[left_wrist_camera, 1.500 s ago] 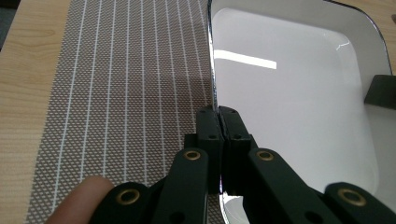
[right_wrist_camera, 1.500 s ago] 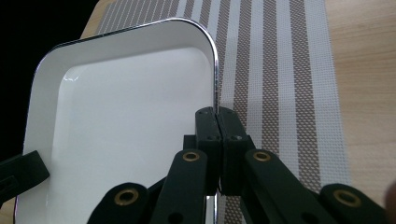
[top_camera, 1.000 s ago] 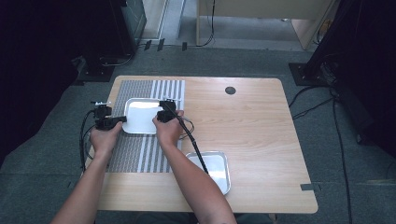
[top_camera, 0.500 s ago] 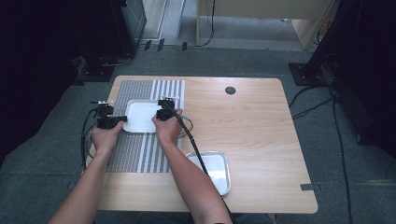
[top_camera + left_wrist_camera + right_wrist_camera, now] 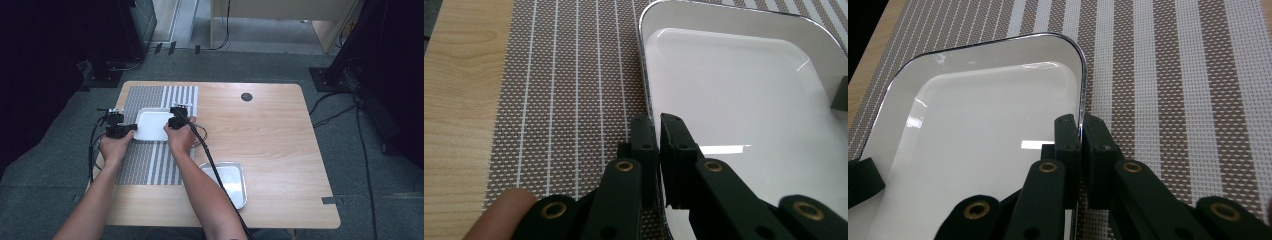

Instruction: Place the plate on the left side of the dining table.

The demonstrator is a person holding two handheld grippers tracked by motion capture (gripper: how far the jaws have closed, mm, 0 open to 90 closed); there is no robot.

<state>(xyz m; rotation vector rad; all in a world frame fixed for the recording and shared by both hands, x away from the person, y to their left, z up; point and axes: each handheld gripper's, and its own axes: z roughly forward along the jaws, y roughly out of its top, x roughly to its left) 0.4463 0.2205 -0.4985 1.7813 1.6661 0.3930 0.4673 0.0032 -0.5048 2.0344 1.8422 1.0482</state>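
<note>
- Tray sits on the striped mat at the table's far-left part, roughly 10 o'clock from table centre; it looks empty and white inside.
- Left gripper bites the tray's rim at its 9 o'clock edge; in the left gripper view its jaws are clenched on the rim, one jaw outside over the mat, one inside the tray.
- Right gripper grasps the opposite rim at 3 o'clock; in the right gripper view its jaws pinch the chrome edge just below a rounded corner, with the tray spreading toward 9 o'clock from them.
- Tray's long axis runs 9-to-3 between the two grippers, so both hands are equally near; the left gripper's jaw tip shows at the far rim.
- Any lift or shift likely turns on both hands moving together, level; uneven pull could slip the thin rim from one pinch.
- Second tray, metal, lies off the mat at about 5 o'clock from the held one, well apart.
</note>
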